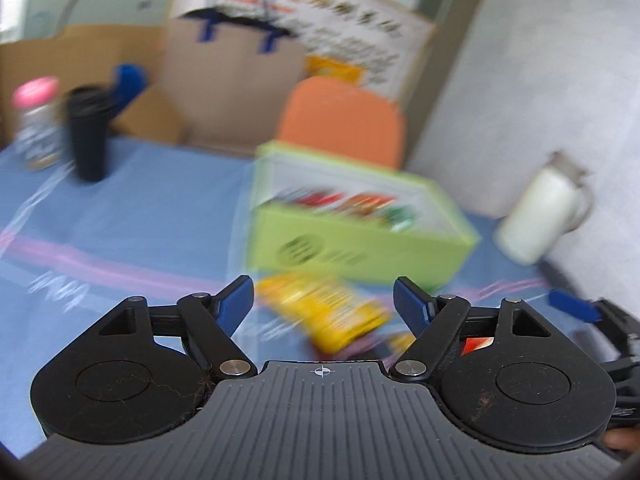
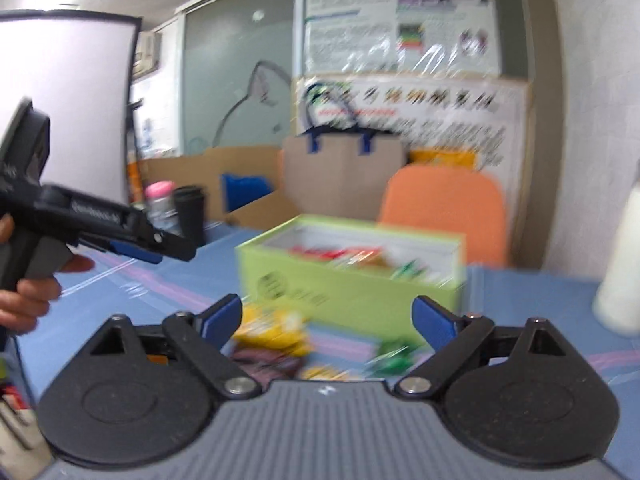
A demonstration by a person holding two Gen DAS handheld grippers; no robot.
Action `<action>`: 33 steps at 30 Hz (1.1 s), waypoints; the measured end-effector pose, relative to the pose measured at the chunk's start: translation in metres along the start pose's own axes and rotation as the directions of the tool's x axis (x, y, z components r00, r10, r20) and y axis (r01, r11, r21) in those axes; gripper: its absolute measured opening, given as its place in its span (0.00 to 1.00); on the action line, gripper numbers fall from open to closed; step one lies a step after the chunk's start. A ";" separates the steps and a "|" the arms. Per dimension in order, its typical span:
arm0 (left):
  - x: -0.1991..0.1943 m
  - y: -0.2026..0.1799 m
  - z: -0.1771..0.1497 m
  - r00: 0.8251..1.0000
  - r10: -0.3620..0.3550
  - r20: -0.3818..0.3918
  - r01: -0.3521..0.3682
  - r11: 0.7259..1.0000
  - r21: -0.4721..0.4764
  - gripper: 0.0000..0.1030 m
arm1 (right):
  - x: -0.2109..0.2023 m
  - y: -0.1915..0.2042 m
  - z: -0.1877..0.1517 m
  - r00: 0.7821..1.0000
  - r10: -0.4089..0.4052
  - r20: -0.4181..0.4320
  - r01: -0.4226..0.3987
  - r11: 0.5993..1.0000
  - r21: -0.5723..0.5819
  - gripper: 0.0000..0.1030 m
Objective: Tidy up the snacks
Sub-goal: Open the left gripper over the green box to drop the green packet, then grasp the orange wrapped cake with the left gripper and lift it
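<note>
Both claws are spread wide, holding nothing: left claw point(image 1: 323, 295), right claw point(image 2: 327, 315). Loose snack packets, among them a yellow packet point(image 1: 326, 312), lie on the blue counter point(image 1: 132, 220) just before the green box point(image 1: 360, 236), which holds more snacks.

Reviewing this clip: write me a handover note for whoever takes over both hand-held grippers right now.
Left hand-held gripper: open, empty, above a yellow snack packet lying on the blue tablecloth.
Right hand-held gripper: open, empty, above loose snacks: yellow packet, green packet.
Green box: open, already holds several red and green packets.
Left to do: the loose packets in front of the box still need to go in. Frames are blurred, so the count is unclear.
</note>
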State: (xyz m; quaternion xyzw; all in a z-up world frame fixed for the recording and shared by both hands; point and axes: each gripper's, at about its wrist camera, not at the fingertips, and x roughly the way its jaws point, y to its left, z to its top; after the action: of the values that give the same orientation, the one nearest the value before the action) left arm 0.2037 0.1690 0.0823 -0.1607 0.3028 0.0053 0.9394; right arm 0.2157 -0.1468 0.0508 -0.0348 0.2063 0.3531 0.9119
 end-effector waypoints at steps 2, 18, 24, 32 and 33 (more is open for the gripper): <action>0.000 0.024 -0.014 0.997 0.055 -0.044 -0.056 0.998 -0.019 0.60 | 0.016 0.024 -0.014 0.992 0.112 -0.056 -0.109 0.993 0.051 0.91; 0.031 0.044 -0.066 0.933 -0.235 -0.274 0.199 0.968 -0.154 0.33 | 0.099 0.115 -0.051 0.912 0.269 -0.310 -0.254 0.963 0.086 0.90; 0.015 0.003 -0.095 0.900 -0.324 -0.291 0.287 0.944 -0.162 0.36 | 0.053 0.107 -0.059 0.925 0.196 -0.325 -0.215 0.976 -0.023 0.90; 0.008 -0.011 -0.086 0.942 -0.220 -0.253 0.199 0.974 -0.104 0.54 | 0.029 0.100 -0.073 0.960 0.101 -0.263 -0.102 0.995 0.010 0.90; 0.008 -0.013 -0.087 0.942 -0.214 -0.257 0.195 0.976 -0.098 0.54 | 0.029 0.100 -0.076 0.961 0.102 -0.259 -0.098 0.995 0.026 0.90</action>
State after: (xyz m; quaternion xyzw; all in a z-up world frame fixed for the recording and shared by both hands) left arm 0.1628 0.1291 0.0151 -0.2240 0.4076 -0.1031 0.8792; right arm 0.1428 -0.0697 -0.0215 -0.0644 0.3278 0.3898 0.8582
